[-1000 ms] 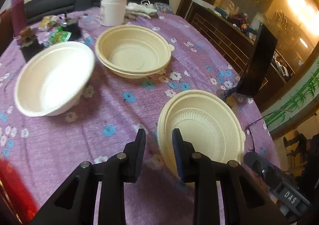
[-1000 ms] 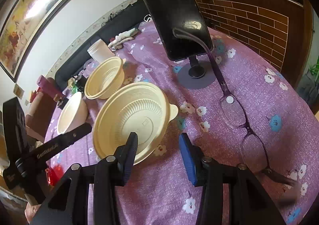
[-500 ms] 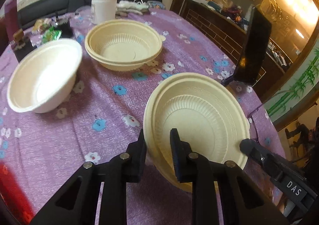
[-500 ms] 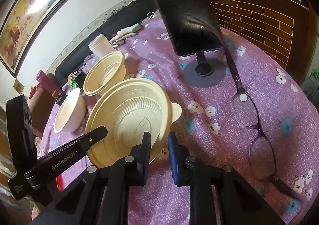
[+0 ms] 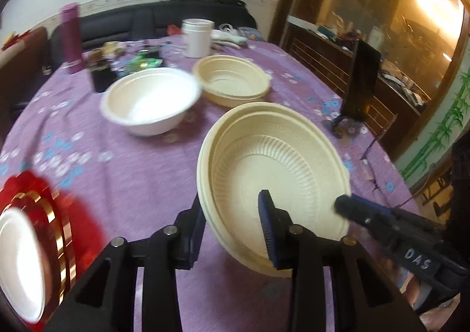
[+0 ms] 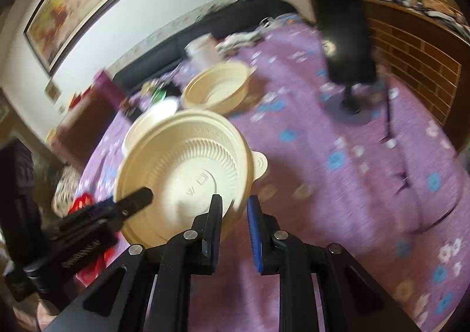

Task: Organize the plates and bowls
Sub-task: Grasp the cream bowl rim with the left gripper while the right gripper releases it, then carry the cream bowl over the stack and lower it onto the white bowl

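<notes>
A cream ribbed plate (image 5: pixel 279 173) hangs tilted above the purple flowered tablecloth (image 5: pixel 132 173). My left gripper (image 5: pixel 232 229) straddles its near rim, one finger outside and one inside. Its jaws are opening and the pads stand apart from the rim. My right gripper (image 6: pixel 233 214) is shut on the opposite rim of the plate (image 6: pixel 188 161). Its fingertips (image 5: pixel 343 205) show at the plate's right edge in the left wrist view. Beyond lie a white bowl (image 5: pixel 149 102) and a cream bowl stack (image 5: pixel 232 82).
A dark phone on a stand (image 5: pixel 359 85) rises at the right, with glasses (image 6: pixel 390 132) beside it. A white jar (image 5: pixel 196 38), a purple bottle (image 5: pixel 71 38) and snack packets crowd the far end. A red gold-rimmed dish (image 5: pixel 58 226) sits at the near left.
Both grippers closed on the cream plate's rim and lifted it off the cloth, tilting it. Both views swung left. The left jaws have since widened again.
</notes>
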`<state>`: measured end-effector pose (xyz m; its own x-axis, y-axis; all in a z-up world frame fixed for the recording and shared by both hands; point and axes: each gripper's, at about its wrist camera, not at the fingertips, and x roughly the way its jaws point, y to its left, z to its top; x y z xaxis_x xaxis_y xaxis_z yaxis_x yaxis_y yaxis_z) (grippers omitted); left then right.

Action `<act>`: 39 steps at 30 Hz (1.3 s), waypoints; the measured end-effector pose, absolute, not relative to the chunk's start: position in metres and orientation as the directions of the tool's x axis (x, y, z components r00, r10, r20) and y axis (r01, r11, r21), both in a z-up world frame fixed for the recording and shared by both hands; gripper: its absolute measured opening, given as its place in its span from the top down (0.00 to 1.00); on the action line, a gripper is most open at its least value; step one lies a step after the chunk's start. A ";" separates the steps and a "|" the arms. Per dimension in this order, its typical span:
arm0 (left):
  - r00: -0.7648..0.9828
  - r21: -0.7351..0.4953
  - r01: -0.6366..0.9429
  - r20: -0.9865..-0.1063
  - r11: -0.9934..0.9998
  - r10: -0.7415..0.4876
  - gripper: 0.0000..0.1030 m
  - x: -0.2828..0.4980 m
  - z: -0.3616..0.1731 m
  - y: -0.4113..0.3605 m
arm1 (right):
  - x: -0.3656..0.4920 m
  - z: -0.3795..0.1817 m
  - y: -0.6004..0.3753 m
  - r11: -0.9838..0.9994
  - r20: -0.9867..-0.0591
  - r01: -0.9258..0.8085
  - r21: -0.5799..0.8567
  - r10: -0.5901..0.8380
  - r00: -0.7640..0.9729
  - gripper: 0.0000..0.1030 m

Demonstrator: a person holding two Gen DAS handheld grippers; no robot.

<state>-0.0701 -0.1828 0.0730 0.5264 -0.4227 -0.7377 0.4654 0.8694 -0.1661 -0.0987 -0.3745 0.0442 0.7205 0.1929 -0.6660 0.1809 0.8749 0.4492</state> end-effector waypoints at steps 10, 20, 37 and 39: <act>0.552 -0.132 0.356 -0.769 0.925 -0.322 0.67 -0.076 0.030 -0.139 | -0.090 0.013 -0.328 0.895 -0.694 0.080 0.439 0.281 0.663 0.81; 0.624 -0.001 0.343 -0.747 0.939 -0.229 0.57 -0.080 0.026 -0.151 | -0.090 0.018 -0.323 0.925 -0.673 0.059 0.376 0.229 0.703 0.81; 0.682 0.066 0.347 -0.702 0.935 -0.204 0.60 -0.092 0.032 -0.159 | -0.089 0.016 -0.318 0.930 -0.644 0.057 0.364 0.207 0.736 0.83; 0.689 0.071 0.346 -0.696 0.936 -0.202 0.60 -0.094 0.033 -0.159 | -0.089 0.016 -0.317 0.928 -0.644 0.059 0.367 0.208 0.736 0.83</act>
